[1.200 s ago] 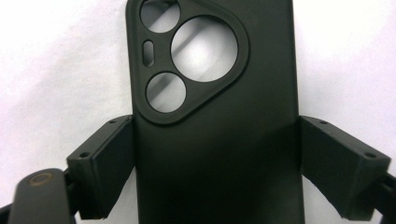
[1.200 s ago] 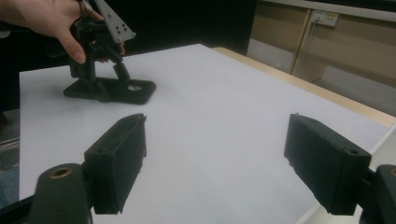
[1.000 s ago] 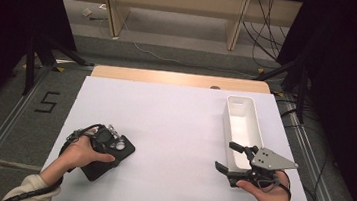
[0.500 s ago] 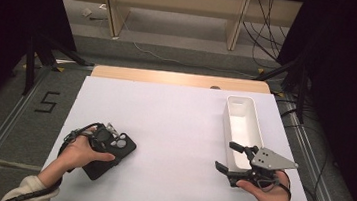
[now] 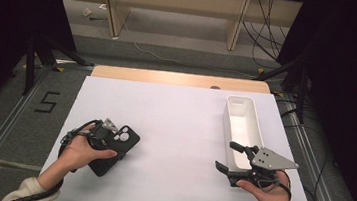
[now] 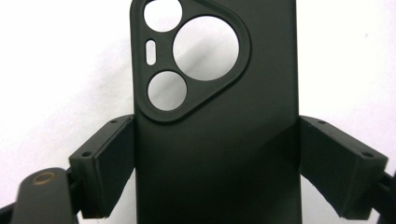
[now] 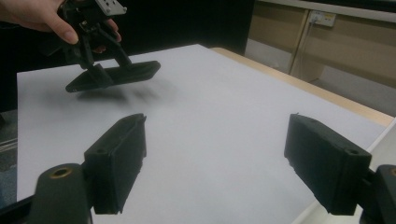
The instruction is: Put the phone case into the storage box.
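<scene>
Phone case (image 6: 219, 130), black with round camera cutouts and no readable brand, sits clamped across its width between the left gripper's (image 5: 105, 135) jaws, lifted just off the white table (image 5: 178, 130) near its left front. A "5" (image 5: 47, 102) is marked on the floor left of the table. Farther right, the right gripper (image 5: 234, 159) hovers with jaws spread and empty, beside a white tray (image 5: 243, 118).
</scene>
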